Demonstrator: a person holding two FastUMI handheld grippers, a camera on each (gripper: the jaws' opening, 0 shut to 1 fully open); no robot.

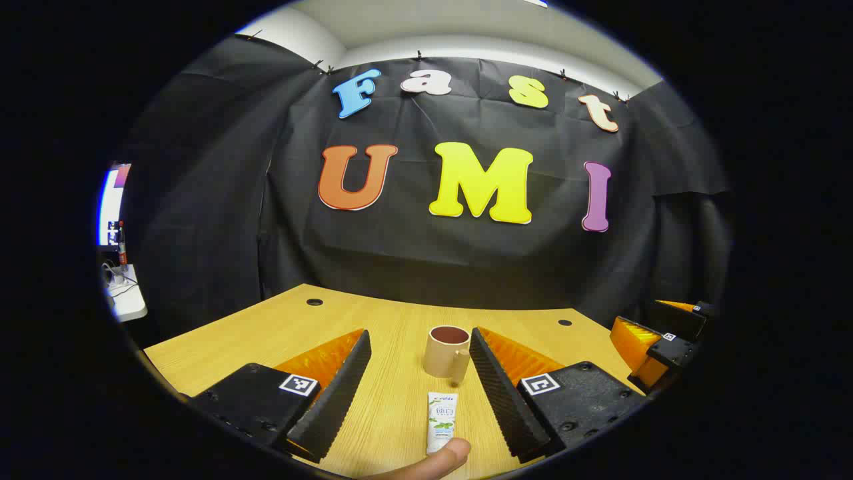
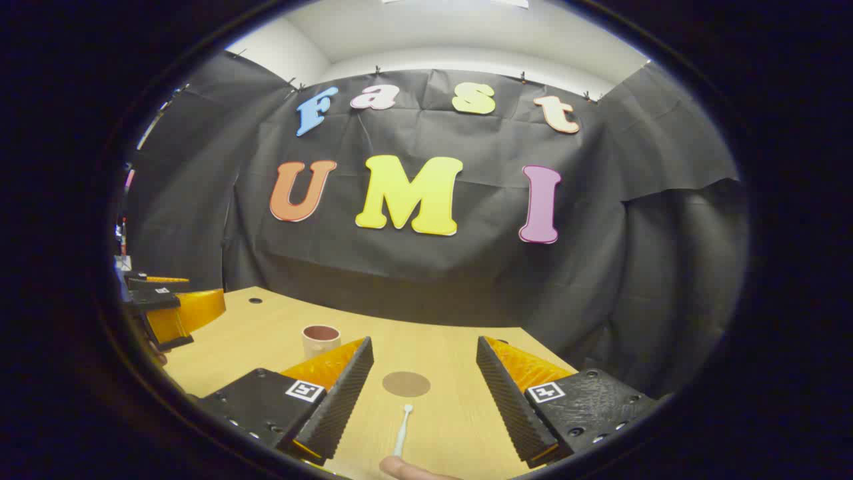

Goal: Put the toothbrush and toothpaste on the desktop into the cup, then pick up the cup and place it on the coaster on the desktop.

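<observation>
item: desktop (image 1: 266,333), light wood grain, two dark round holes near its far edge, black cloth wall behind it.

item: my left gripper (image 1: 420,370), fingers spread wide, holding nothing. between them on the wood sit the cup and, nearer me, the toothpaste.

item: my right gripper (image 2: 424,373), fingers likewise spread wide, empty. coaster and toothbrush lie in the gap between them. in the left gripper view it shows at the far right edge of the desk.

item: cup (image 1: 446,352), tan outside, dark reddish inside, upright, handle toward me. in the right gripper view it stands to the left, behind my left-hand finger.

item: coaster (image 2: 406,383), flat brown disc on the wood, bare, well apart from the cup.

item: toothpaste (image 1: 441,421), white tube lying flat, green leaf print; lettering too small to read. a fingertip (image 1: 448,456) touches its near end.

item: toothbrush (image 2: 402,431), pale, thin, lying flat, head toward the coaster. another fingertip (image 2: 400,469) at its near end.
</observation>
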